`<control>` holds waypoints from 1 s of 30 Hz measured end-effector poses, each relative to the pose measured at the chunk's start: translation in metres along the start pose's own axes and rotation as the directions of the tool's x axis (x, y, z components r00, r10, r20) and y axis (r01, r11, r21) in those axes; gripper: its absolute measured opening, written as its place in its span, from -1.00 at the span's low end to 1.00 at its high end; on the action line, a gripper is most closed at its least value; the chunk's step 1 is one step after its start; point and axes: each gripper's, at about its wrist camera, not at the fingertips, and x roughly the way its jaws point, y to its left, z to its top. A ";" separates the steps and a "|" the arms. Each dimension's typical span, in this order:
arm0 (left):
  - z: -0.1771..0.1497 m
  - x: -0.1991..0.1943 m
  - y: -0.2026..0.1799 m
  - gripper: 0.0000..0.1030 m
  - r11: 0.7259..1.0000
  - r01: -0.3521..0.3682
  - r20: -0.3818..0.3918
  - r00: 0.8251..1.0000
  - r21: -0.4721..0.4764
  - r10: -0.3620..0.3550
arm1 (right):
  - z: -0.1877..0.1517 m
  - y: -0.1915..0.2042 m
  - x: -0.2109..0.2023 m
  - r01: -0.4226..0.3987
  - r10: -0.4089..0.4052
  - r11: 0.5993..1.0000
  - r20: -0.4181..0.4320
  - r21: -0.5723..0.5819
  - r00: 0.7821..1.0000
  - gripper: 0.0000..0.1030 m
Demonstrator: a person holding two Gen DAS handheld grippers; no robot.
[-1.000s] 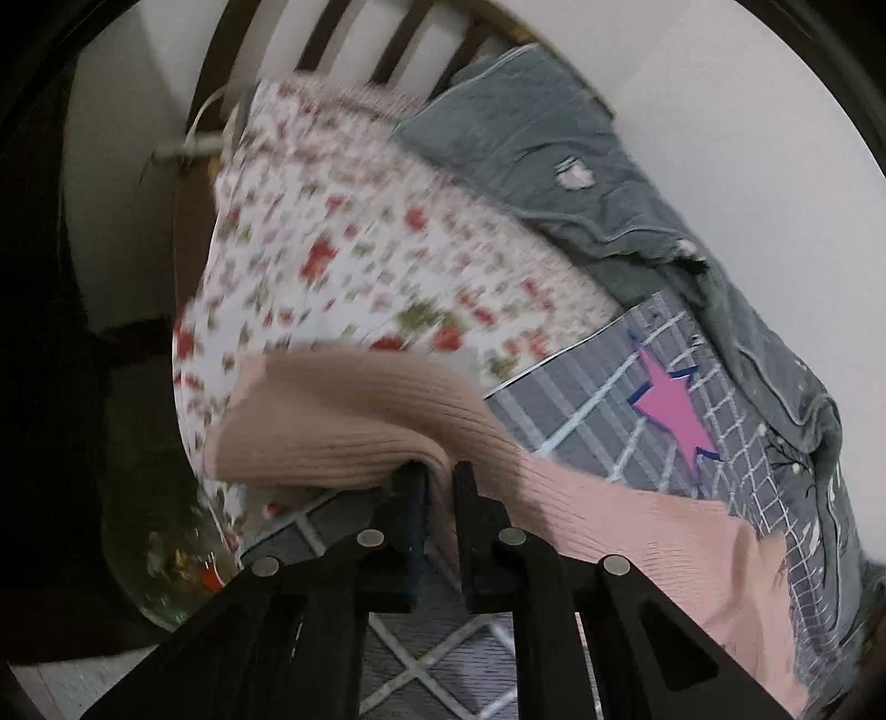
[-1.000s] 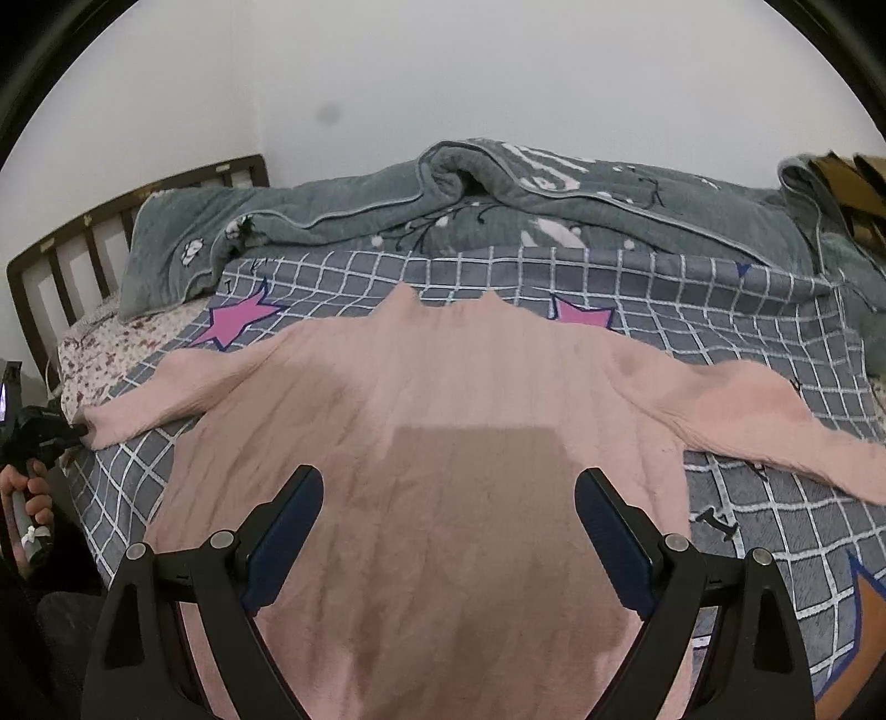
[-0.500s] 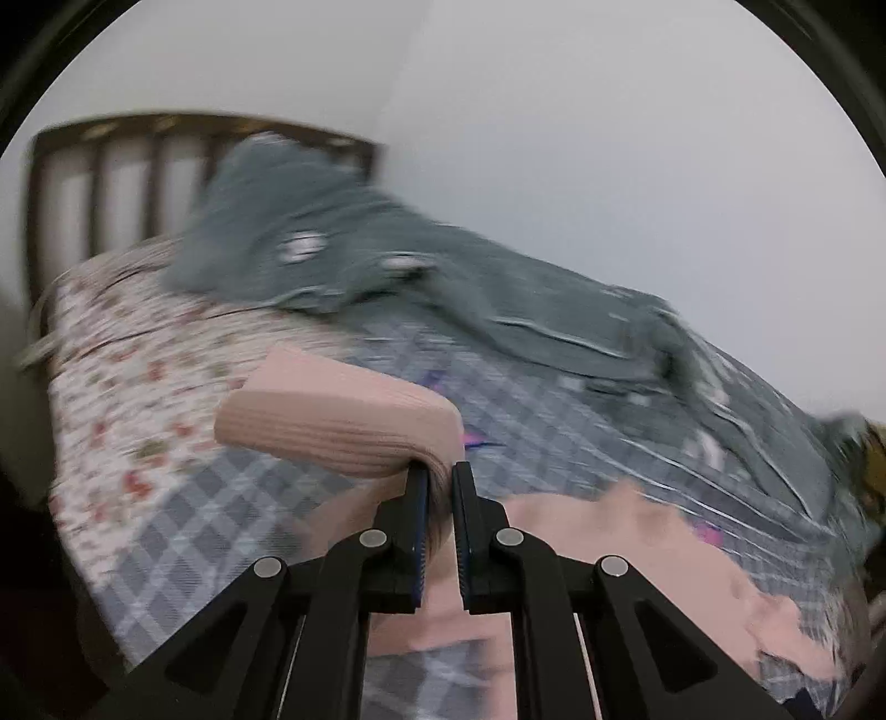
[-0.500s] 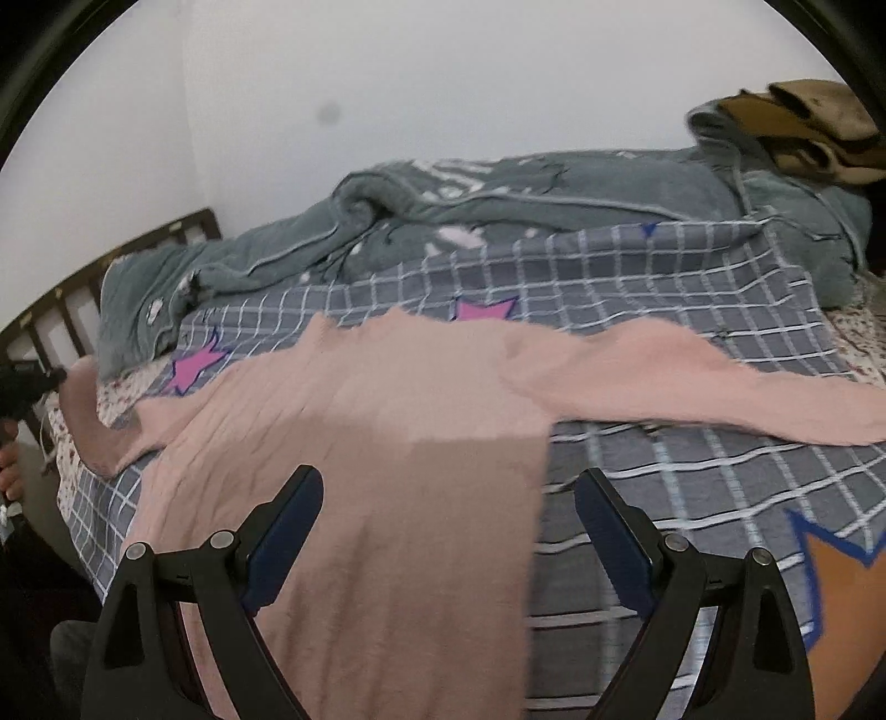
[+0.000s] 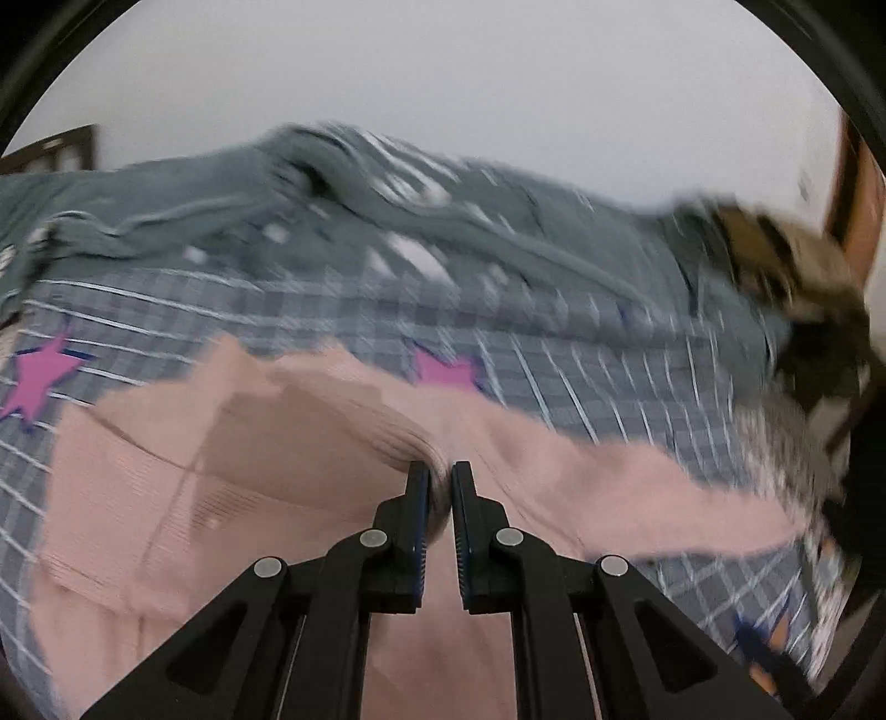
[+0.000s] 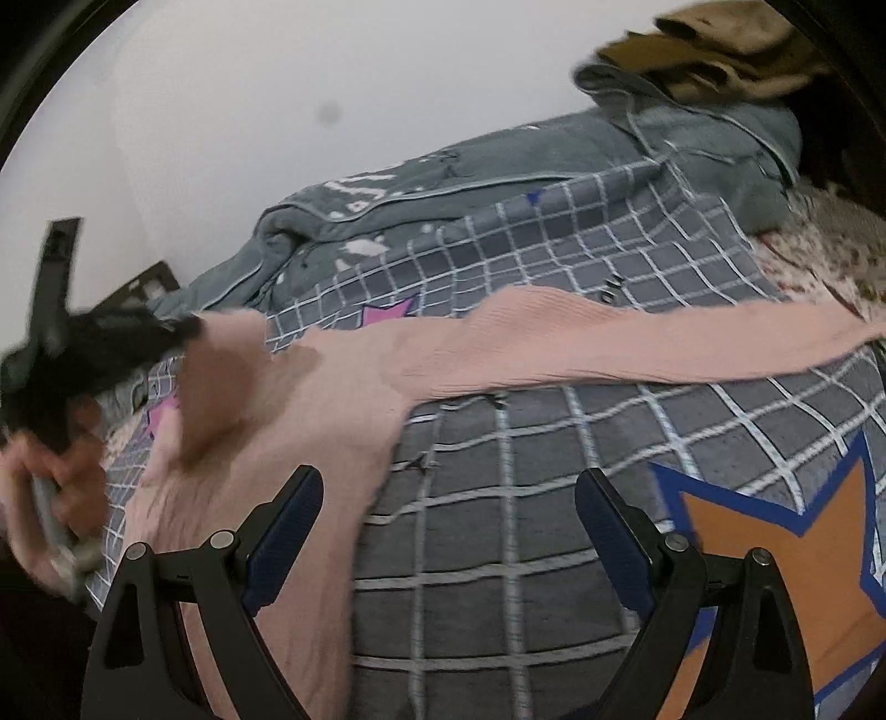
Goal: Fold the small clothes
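Observation:
A pink ribbed sweater (image 5: 166, 487) lies spread on a grey checked bedsheet (image 5: 166, 315). My left gripper (image 5: 439, 487) is shut on the cuff of the sweater's left sleeve (image 5: 343, 421) and holds it folded over the sweater's body. In the right wrist view the left gripper (image 6: 183, 329) shows at the left, in a hand, with the pink sleeve (image 6: 221, 376) hanging from it. My right gripper (image 6: 448, 531) is open and empty above the sheet, just right of the sweater's body (image 6: 310, 443). The other sleeve (image 6: 637, 349) lies stretched out to the right.
A grey-green blanket (image 6: 498, 188) is bunched along the wall side of the bed. Brown clothes (image 6: 720, 50) are piled at the far right on the blanket. A floral sheet (image 6: 819, 249) shows at the right edge. A dark headboard (image 5: 55, 149) stands at the left.
My left gripper has carried the sleeve cuff from the bed's left edge inward over the sweater's body. My right gripper has swung right, off the sweater's middle and over the bare sheet.

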 end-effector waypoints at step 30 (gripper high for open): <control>-0.026 -0.038 0.227 0.35 0.943 -0.278 -0.057 0.960 -0.182 0.273 | -0.010 0.072 0.017 -0.027 0.023 0.987 -0.028 -0.160 0.999 0.72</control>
